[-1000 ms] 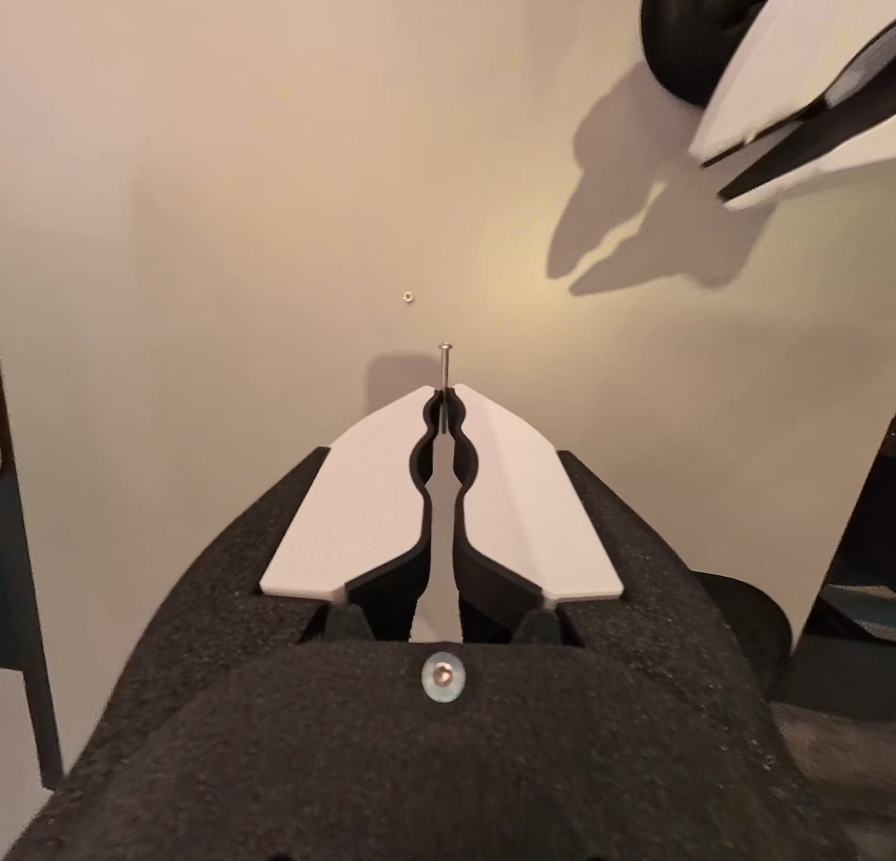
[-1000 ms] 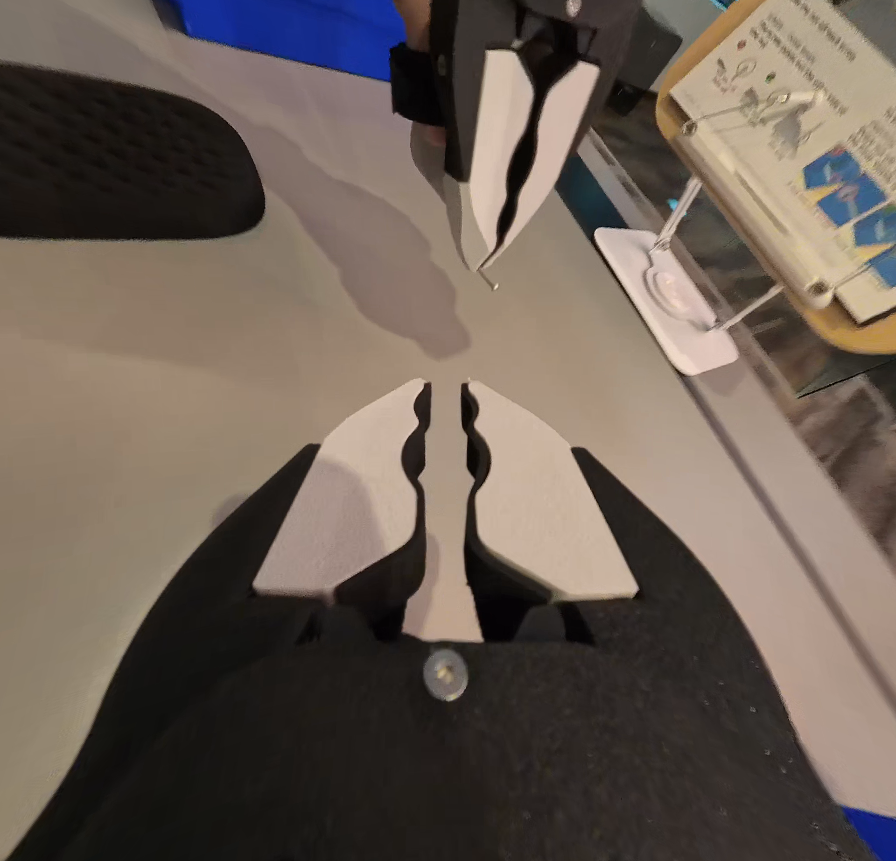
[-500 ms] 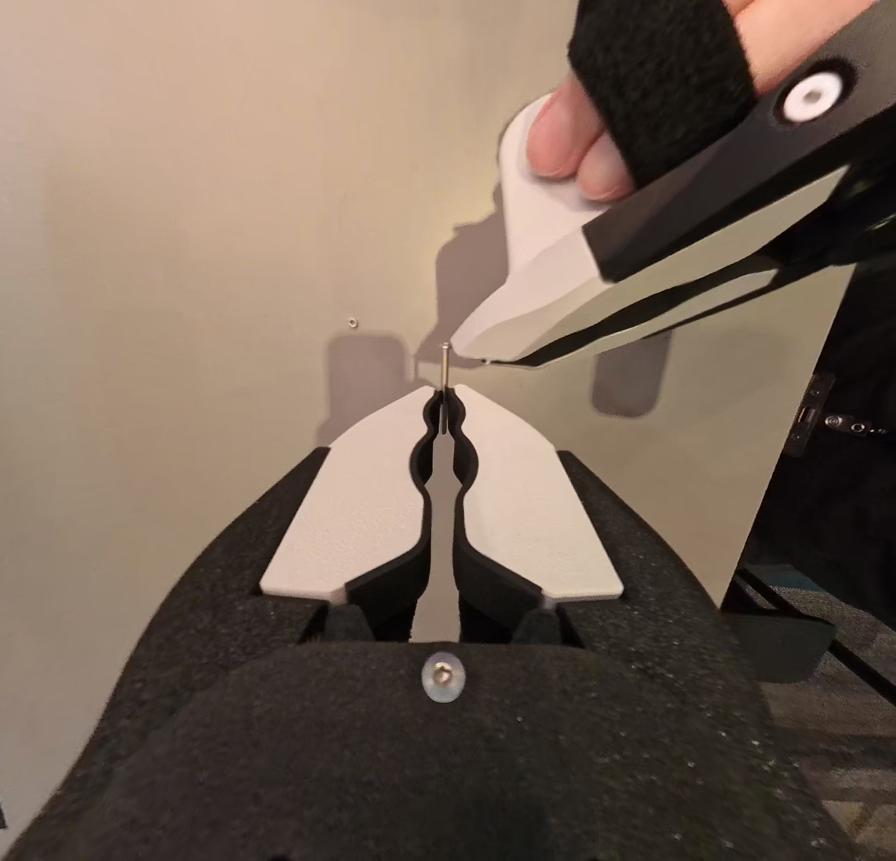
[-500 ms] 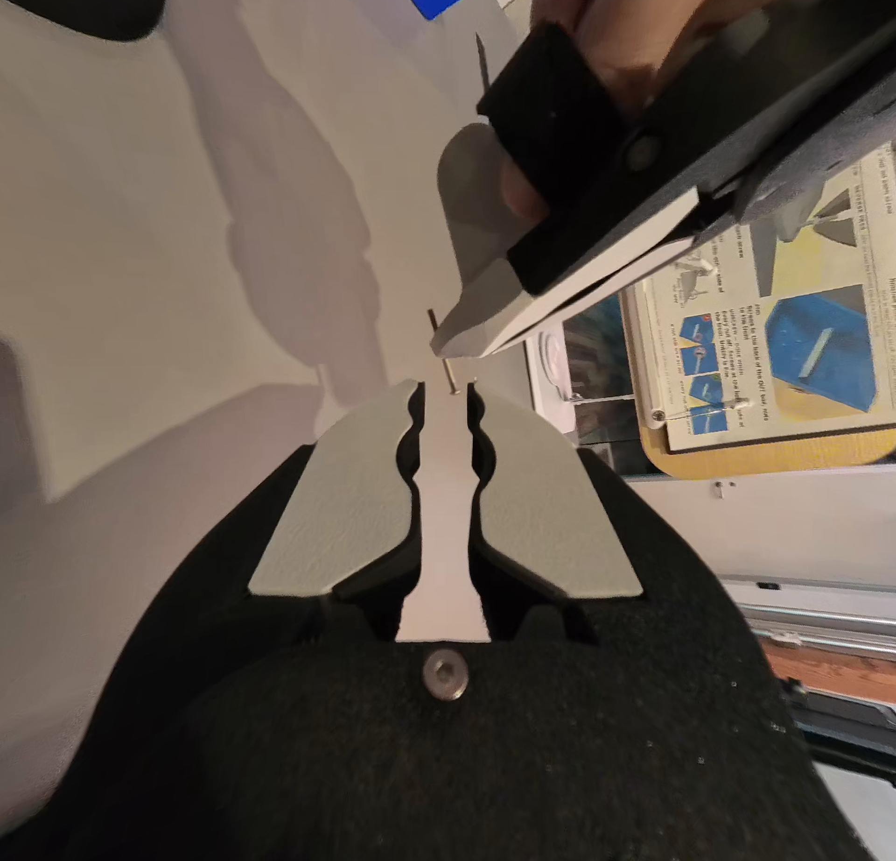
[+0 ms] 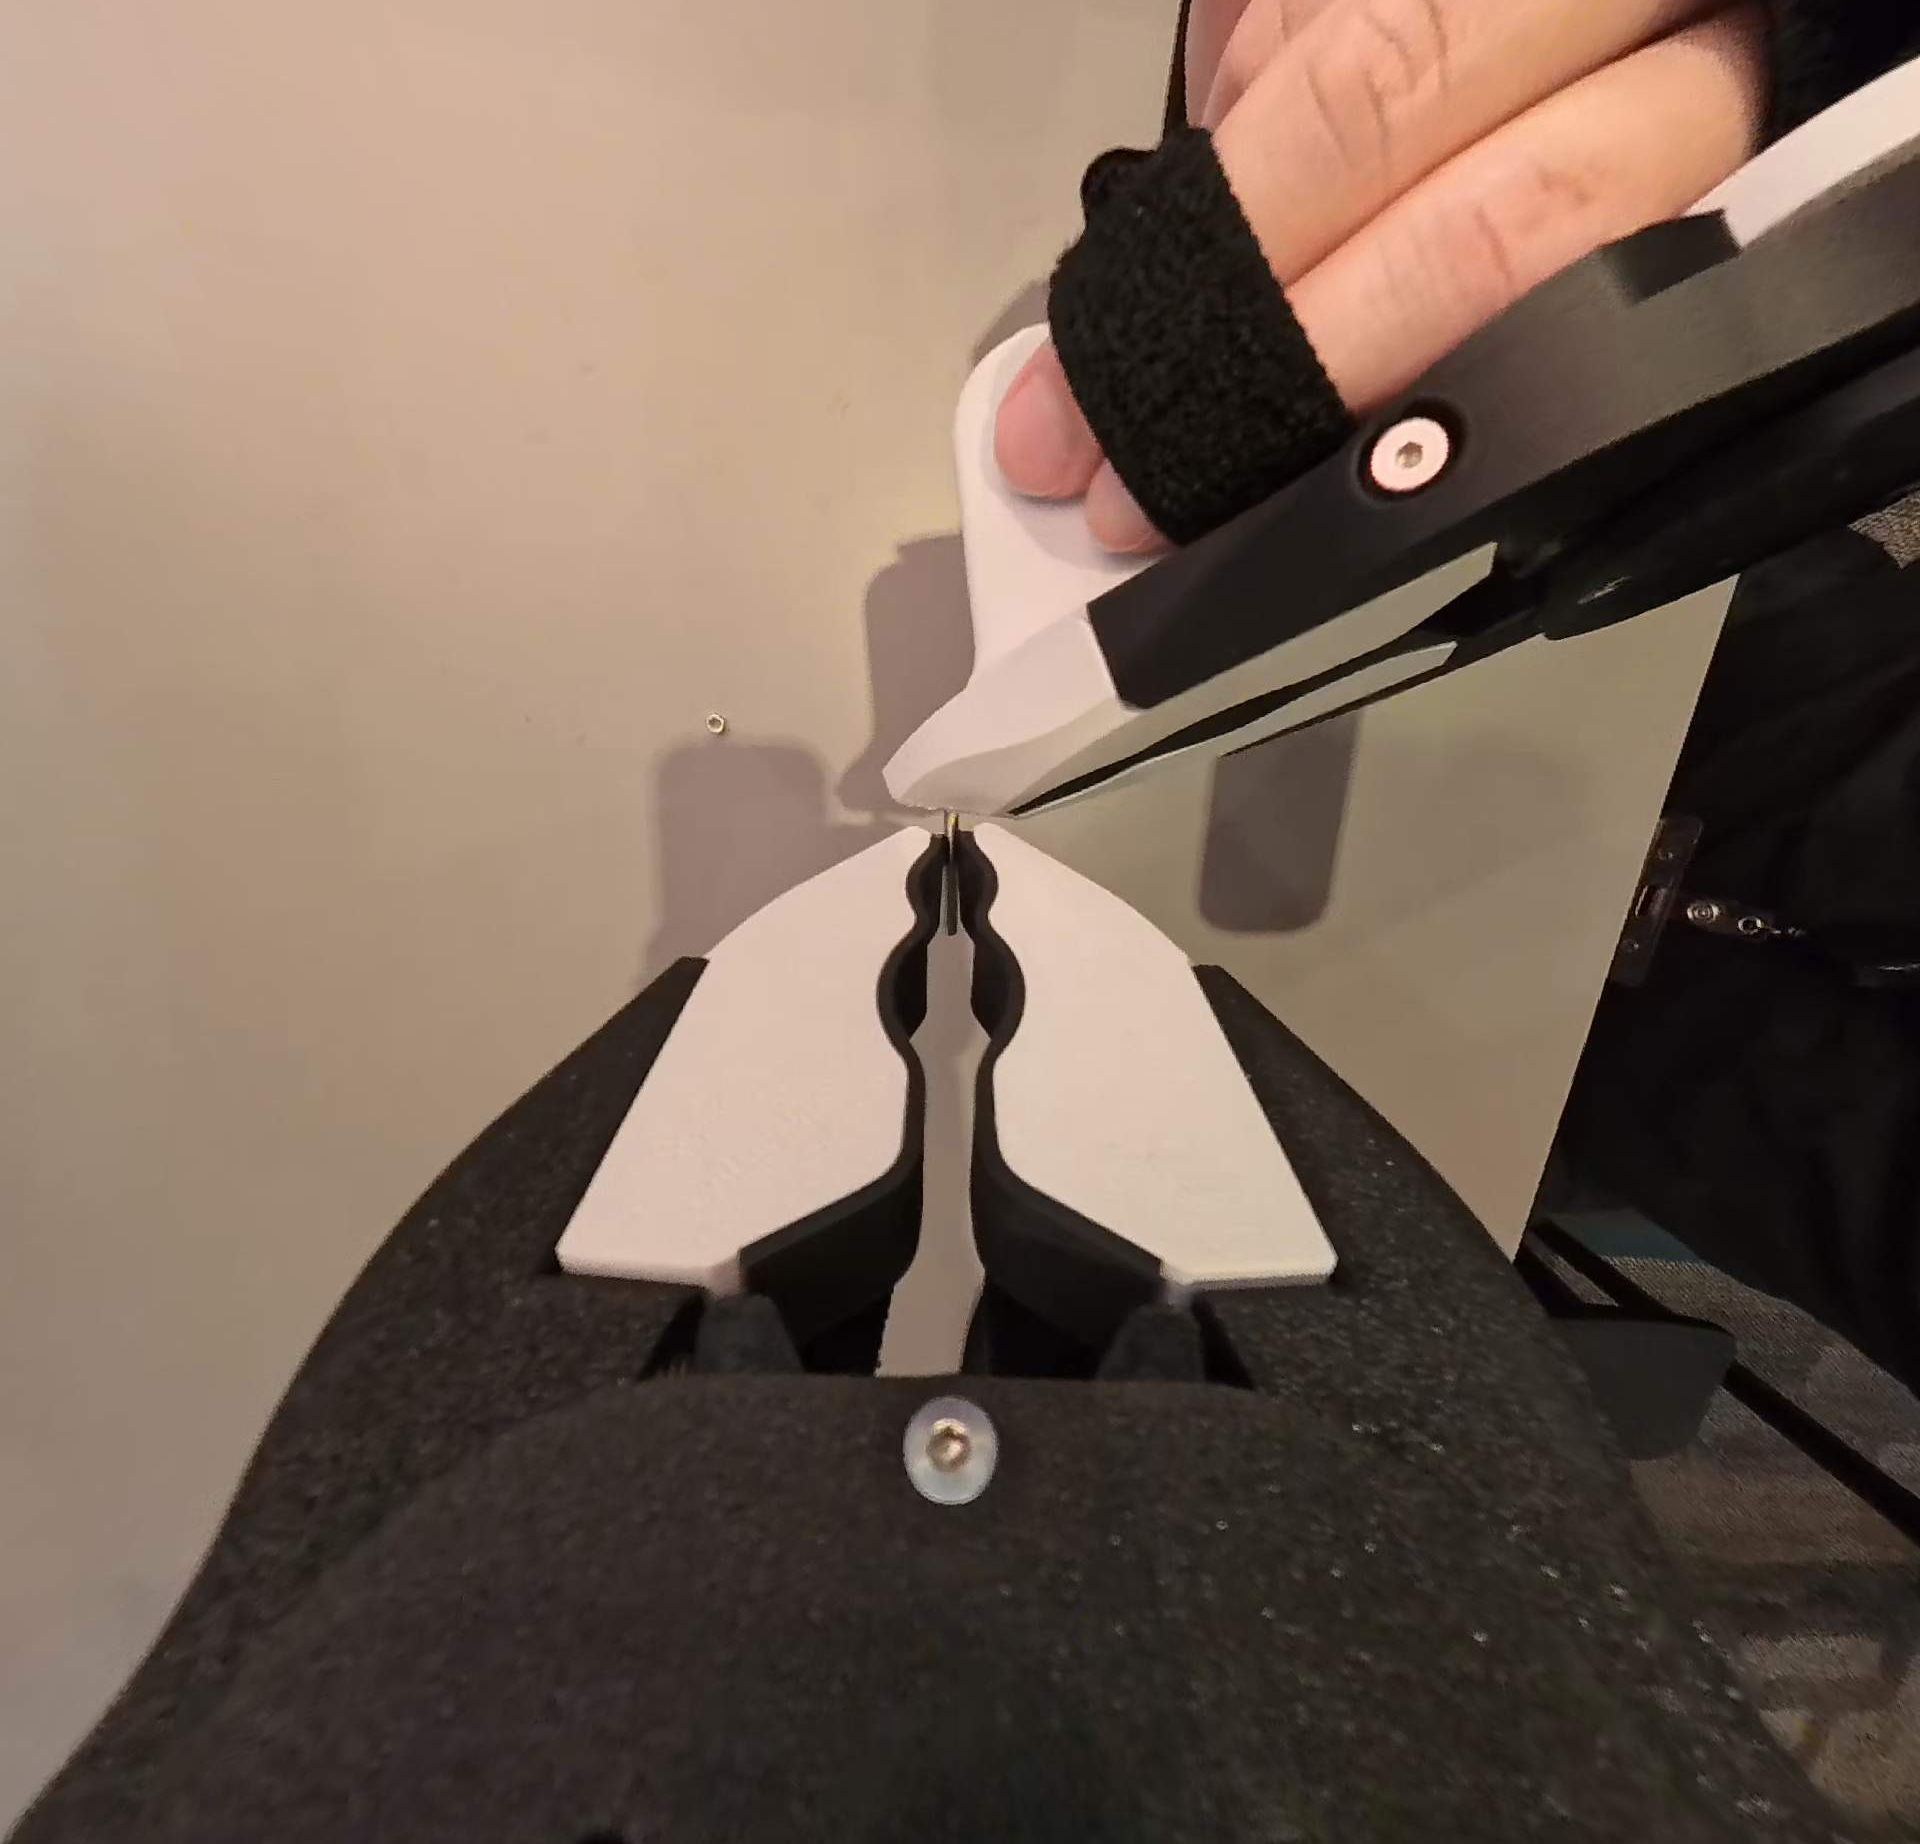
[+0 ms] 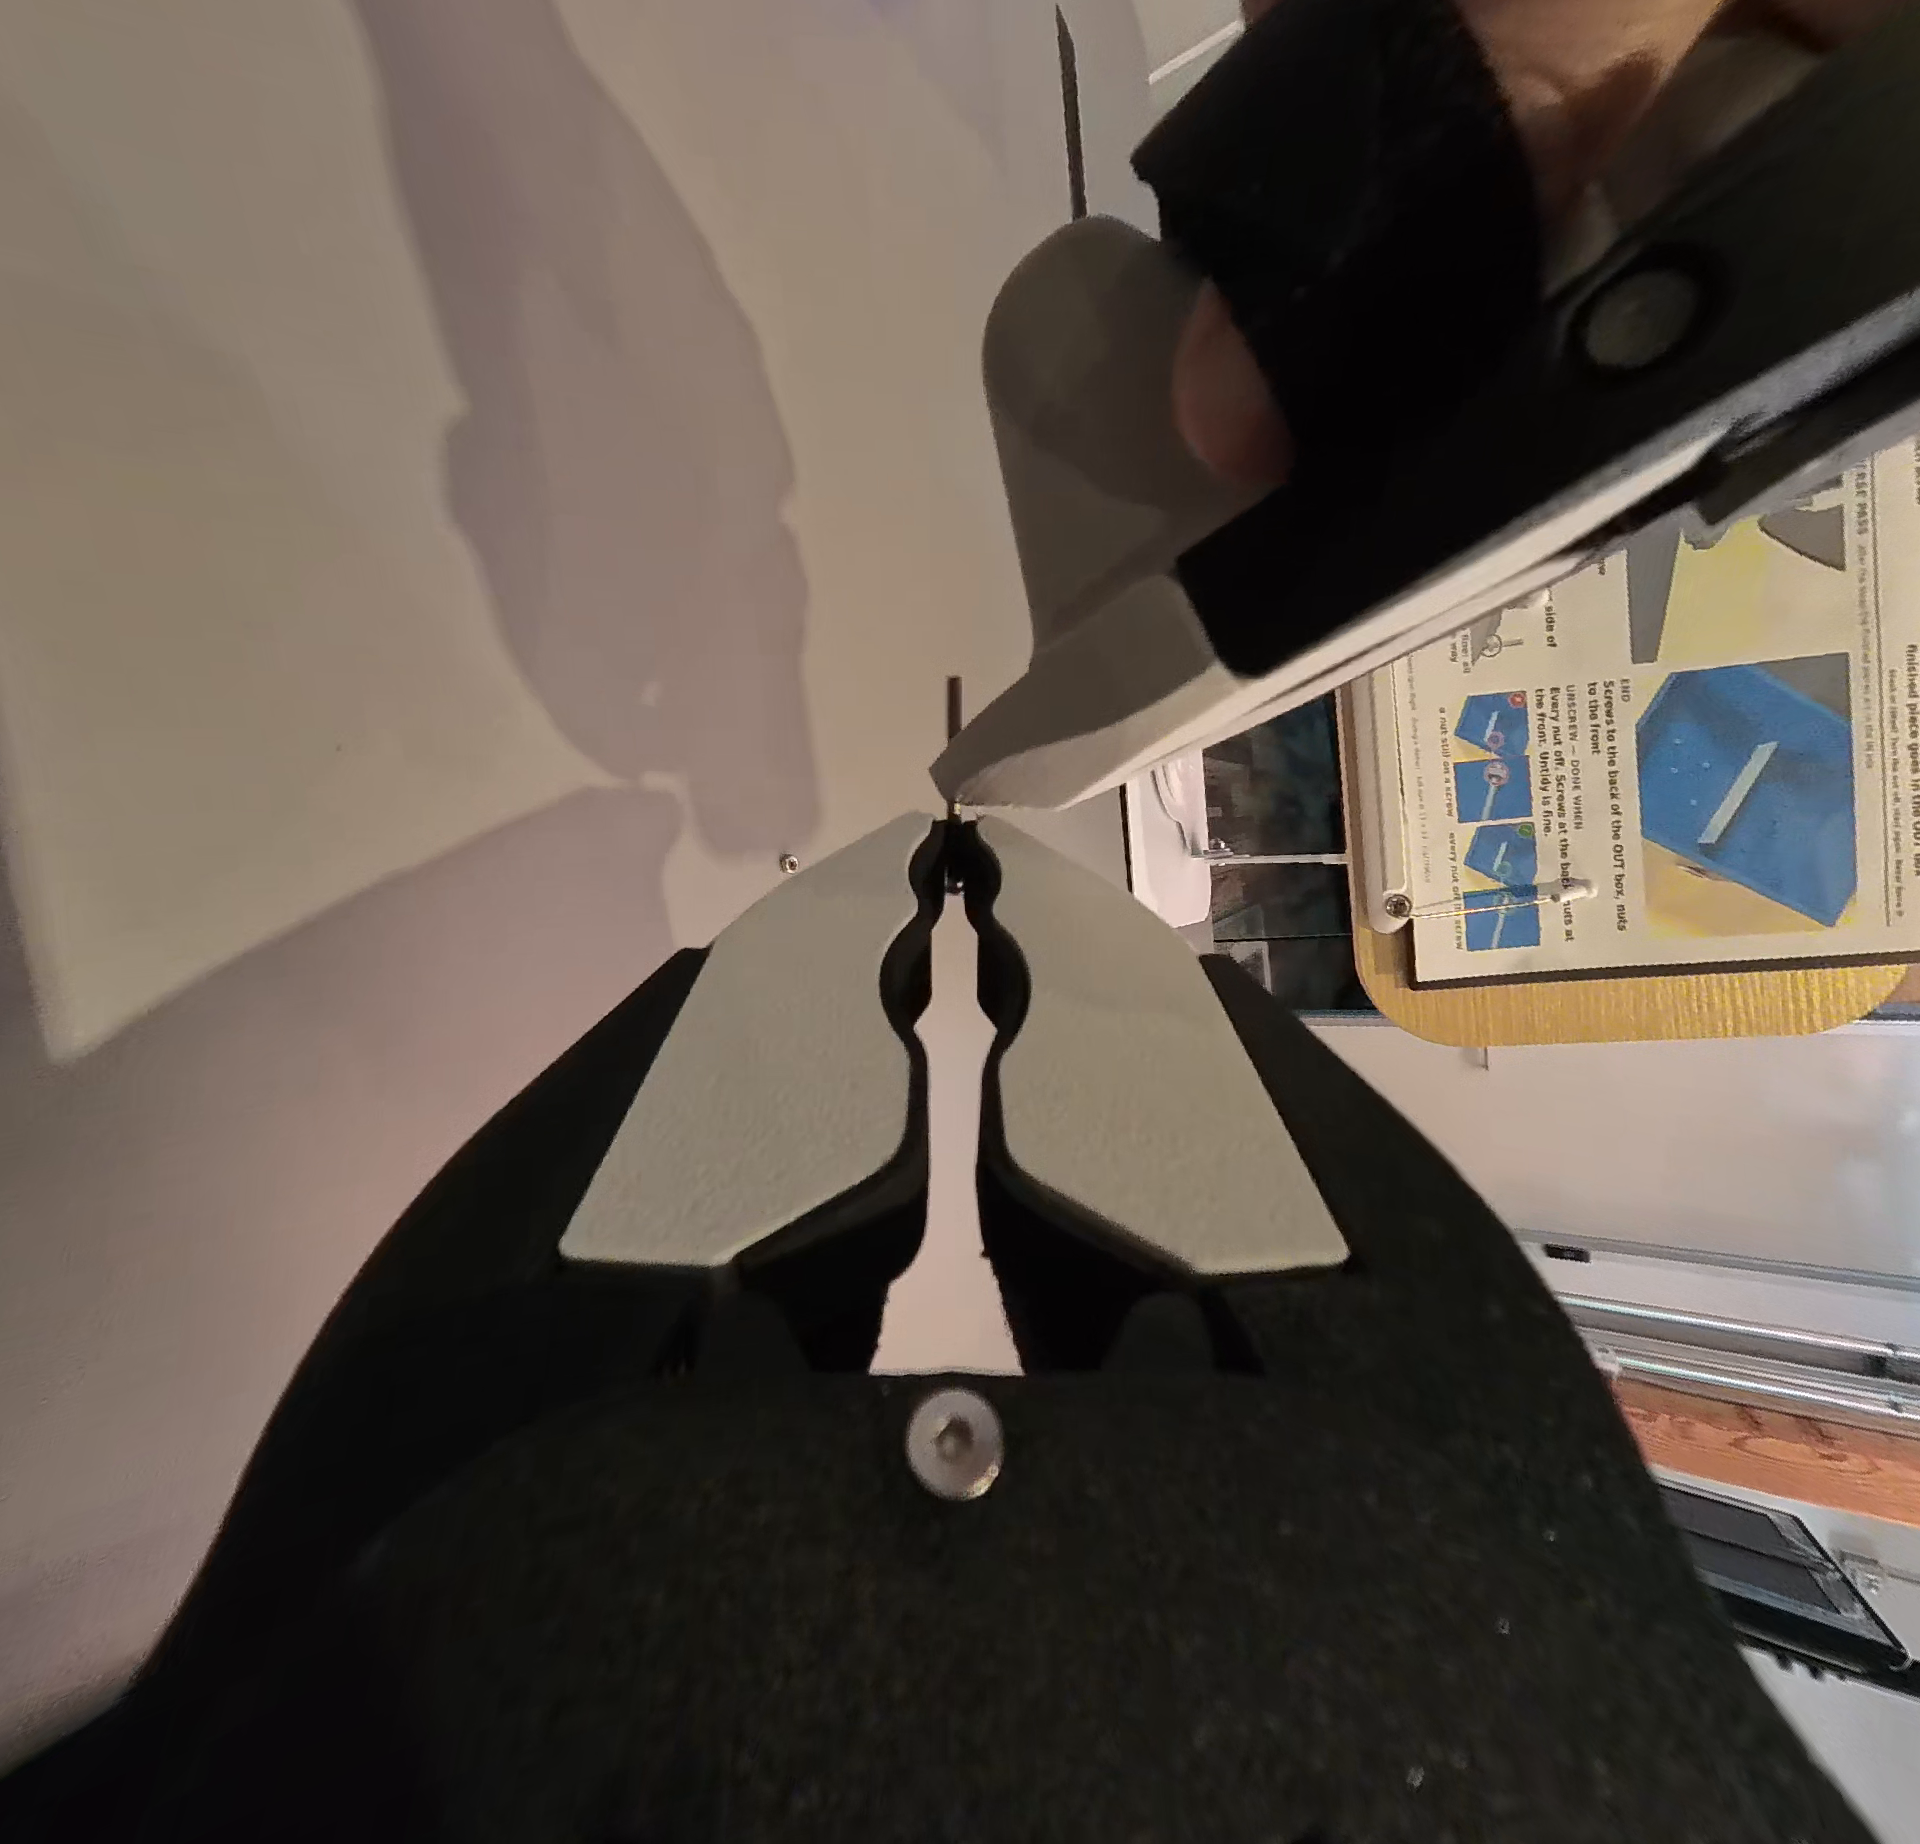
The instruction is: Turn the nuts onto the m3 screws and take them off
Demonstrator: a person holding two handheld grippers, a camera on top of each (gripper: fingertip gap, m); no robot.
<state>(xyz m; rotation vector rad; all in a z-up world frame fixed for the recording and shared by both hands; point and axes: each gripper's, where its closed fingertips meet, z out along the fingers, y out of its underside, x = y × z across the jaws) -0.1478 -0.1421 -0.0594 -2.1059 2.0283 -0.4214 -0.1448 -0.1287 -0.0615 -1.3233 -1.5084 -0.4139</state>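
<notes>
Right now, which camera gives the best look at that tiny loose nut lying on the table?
The left wrist view shows the loose nut best: it lies alone on the bare table, lit, its ring shape clear. In the right wrist view the nut is only a dim speck in shadow beside the right claw.

We find readable print on one item only: an instruction sheet (image 6: pixel 1621 797) in the right wrist view, mounted on a wood-toned board (image 6: pixel 1621 994) at the right edge of the frame. It carries black text lines, some in bold, beside blue illustrations with red and green marks. We do not reproduce its wording. In the left wrist view we find no lettering.
</notes>
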